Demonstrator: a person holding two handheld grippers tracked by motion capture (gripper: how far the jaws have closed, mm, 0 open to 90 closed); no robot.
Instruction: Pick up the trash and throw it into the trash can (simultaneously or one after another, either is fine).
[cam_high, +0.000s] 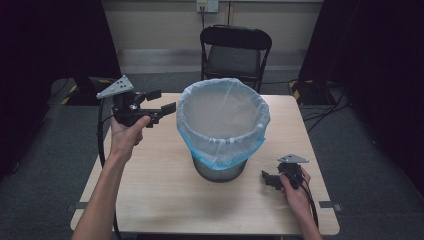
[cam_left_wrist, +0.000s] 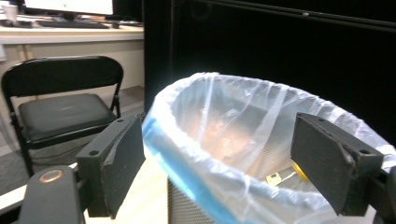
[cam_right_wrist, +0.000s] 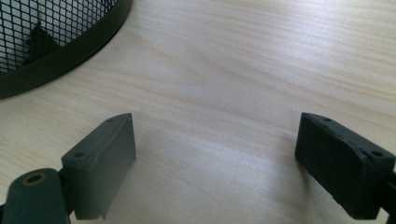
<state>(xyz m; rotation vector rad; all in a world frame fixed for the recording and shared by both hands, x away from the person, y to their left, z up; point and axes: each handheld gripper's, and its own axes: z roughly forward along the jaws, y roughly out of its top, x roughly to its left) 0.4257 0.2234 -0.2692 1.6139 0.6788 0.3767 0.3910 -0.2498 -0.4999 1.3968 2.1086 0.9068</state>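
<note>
On the pale wooden table (cam_high: 165, 195) the dark mesh waste bin lined with a clear blue-edged plastic bag (cam_high: 222, 125) stands at centre, the left gripper (cam_high: 162, 102) at its nine o'clock, wide open and empty, the right gripper (cam_high: 267, 178) at four o'clock, likewise spread and empty.

Your left claw (cam_high: 162, 101) is hovering left of the bin (cam_high: 221, 131); your right claw (cam_high: 267, 178) is resting on the surface (cam_high: 160, 190) at its right, with a chair (cam_high: 235, 50) standing behind.

Black grippers (cam_high: 160, 101), grey plates, seemingly bare forearms.
</note>
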